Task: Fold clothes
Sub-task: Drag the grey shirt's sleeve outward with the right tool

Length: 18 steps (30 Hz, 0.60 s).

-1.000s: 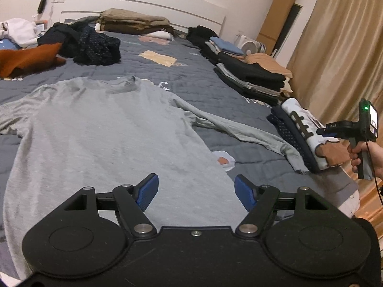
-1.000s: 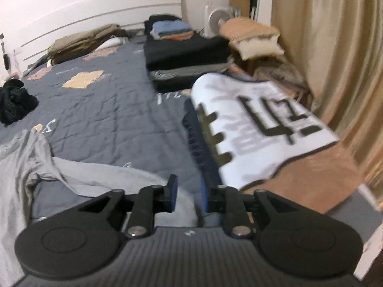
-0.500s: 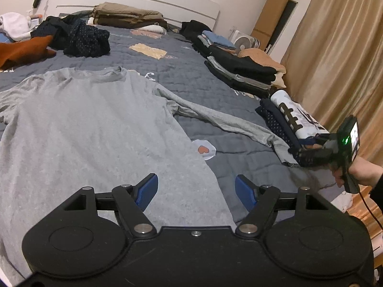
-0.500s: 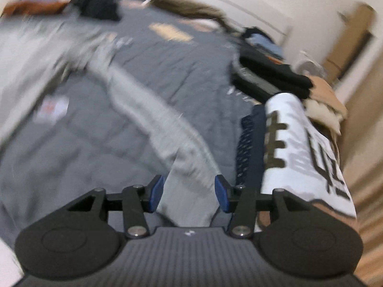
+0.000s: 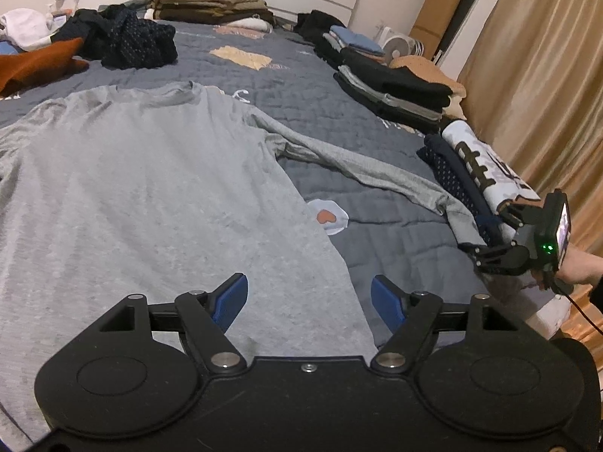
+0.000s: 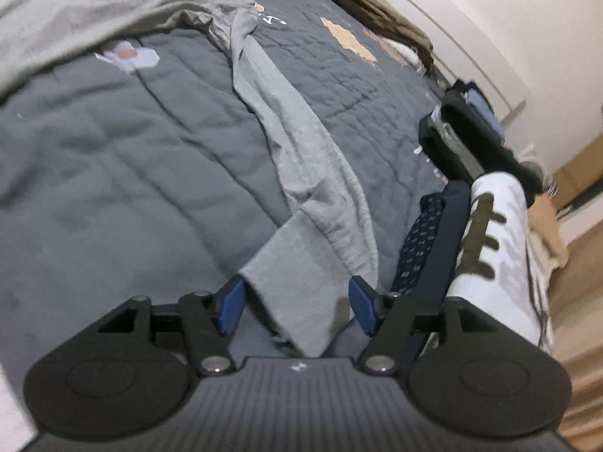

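Your right gripper [image 6: 294, 310] swung from jersey stack to grey long-sleeve shirt [image 5: 150, 196] sleeve cuff [image 6: 297, 301]; cuff now between spread fingers. Left gripper [image 5: 309, 301] fingers apart over hem. Shirt flat on bed [image 5: 312, 94]; sleeve fold likely.

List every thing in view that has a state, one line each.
Grey long-sleeve shirt: spread flat, unfolded.
Its sleeve: stretched out, cuff between the right claw's pads.
Left claw: open, above the shirt's hem.
Right claw: open, nothing gripped yet.
White printed garment: folded, stacked.
Dark dotted clothes: heaped, unfolded.

Black left gripper [image 5: 309, 303], blue pads [image 5: 230, 301], silver screws.
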Tool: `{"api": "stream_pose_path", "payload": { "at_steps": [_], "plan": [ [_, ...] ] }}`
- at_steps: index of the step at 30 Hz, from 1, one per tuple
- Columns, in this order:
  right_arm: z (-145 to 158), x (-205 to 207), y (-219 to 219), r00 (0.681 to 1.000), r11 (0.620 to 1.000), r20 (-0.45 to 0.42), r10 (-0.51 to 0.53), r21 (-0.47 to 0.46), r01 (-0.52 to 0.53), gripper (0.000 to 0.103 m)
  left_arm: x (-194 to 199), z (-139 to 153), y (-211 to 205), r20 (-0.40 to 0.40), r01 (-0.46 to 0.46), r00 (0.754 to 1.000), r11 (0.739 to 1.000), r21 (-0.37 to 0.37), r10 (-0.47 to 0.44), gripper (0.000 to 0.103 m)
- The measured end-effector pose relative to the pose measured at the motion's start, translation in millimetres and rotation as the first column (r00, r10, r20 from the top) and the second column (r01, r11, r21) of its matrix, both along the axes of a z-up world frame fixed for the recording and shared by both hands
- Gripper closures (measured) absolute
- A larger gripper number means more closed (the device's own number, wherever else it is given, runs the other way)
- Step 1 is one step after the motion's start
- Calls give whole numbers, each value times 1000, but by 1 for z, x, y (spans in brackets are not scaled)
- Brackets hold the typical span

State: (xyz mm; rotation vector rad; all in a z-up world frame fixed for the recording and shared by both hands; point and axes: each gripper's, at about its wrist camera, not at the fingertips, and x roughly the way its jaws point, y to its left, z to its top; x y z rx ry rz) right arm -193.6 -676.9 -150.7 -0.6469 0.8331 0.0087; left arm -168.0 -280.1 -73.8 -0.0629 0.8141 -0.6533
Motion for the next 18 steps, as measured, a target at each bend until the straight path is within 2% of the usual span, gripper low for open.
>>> {"api": "stream_pose_path", "payload": {
  "at_steps": [1, 2, 3, 5, 7, 9, 11, 16, 18],
  "plan": [
    [1, 2, -2, 1000, 1000, 4, -1, 18, 1, 68, -1, -1, -3, 2, 4, 1000, 1000, 4, -4, 31],
    [9, 4, -9, 999, 997, 28, -33, 67, 31, 95, -2, -1, -5, 3, 7, 1000, 1000, 8, -7, 31],
    [20, 6, -18, 995, 989, 58, -79, 129, 70, 100, -2, -2, -6, 3, 11, 1000, 1000, 11, -11, 31],
    [41, 10, -36, 979, 957, 110, -173, 255, 141, 100, -1, -3, -9, 3, 14, 1000, 1000, 18, -14, 31],
    [62, 14, -54, 951, 903, 148, -272, 381, 199, 100, 1, -4, -12, 2, 15, 1000, 1000, 24, -15, 31],
    [87, 12, -85, 902, 790, 167, -399, 561, 246, 100, 3, -3, -13, 3, 13, 1000, 1000, 23, -13, 31],
    [111, 7, -115, 840, 692, 188, -509, 670, 269, 100, 6, -3, -15, 5, 12, 1000, 1000, 23, -12, 31],
    [147, -3, -185, 655, 469, 153, -740, 816, 339, 100, 19, 0, -27, 32, 22, 999, 999, 26, -23, 31],
    [151, 0, -201, 615, 441, 136, -777, 814, 378, 100, 25, 1, -33, 40, 27, 999, 999, 22, -28, 31]
  ]
}}
